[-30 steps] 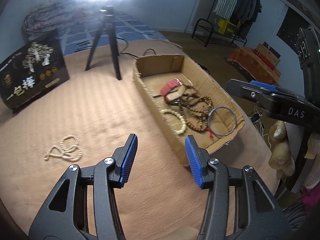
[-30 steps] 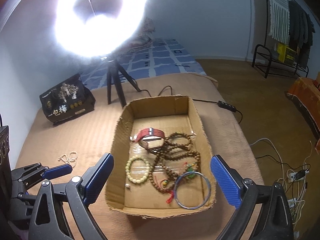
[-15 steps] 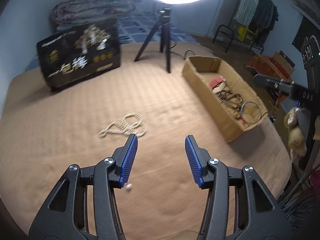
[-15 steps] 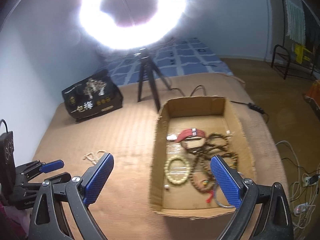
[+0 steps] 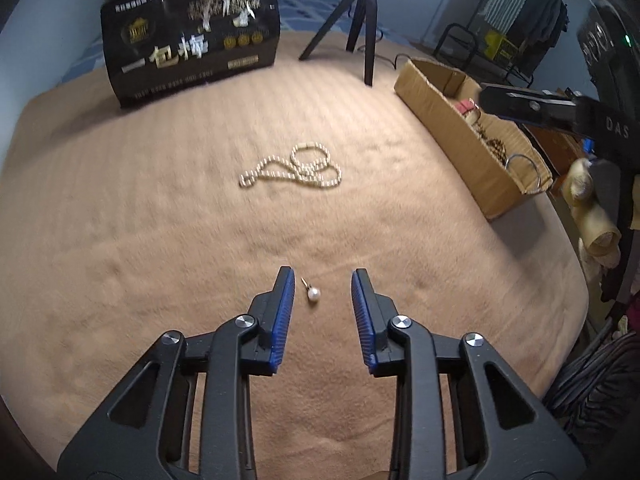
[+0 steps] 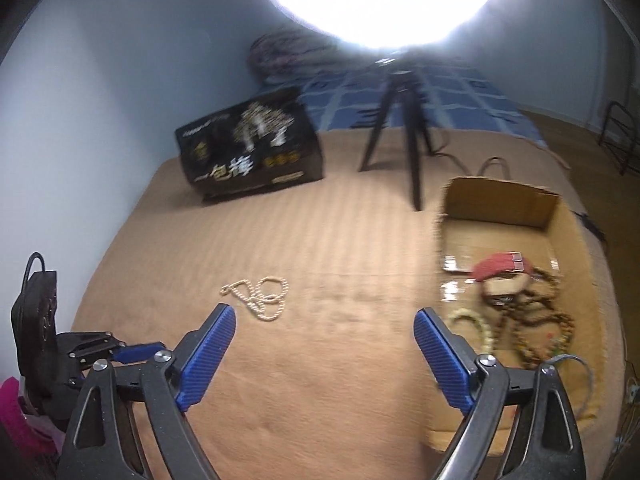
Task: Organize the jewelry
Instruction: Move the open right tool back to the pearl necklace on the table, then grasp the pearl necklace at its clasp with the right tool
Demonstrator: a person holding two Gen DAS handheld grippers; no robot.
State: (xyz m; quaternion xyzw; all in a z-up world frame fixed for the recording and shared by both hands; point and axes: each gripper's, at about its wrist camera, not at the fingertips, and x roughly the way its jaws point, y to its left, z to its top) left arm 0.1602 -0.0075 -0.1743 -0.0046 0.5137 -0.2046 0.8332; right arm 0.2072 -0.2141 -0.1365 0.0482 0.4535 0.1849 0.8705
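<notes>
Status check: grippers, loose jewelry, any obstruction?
Left gripper closing around pearl earring, not touching. Right gripper open, empty. Pearl necklace loose. Nothing obstructing.

Tan blanket (image 5: 160, 220) bears pearl necklace (image 5: 294, 170), earring (image 5: 313, 292), cardboard tray (image 5: 452, 136).

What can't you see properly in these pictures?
- Cardboard box, left wrist view: its near wall hides most of the jewelry inside.
- Metal bangle, right wrist view: blurred, partly behind the right tool.
- Pearl earring, left wrist view: tiny; not visible in the right wrist view.
- Ring light, both views: glare, cut off by the top edge.
- Black box's print, right wrist view: blurred.
</notes>
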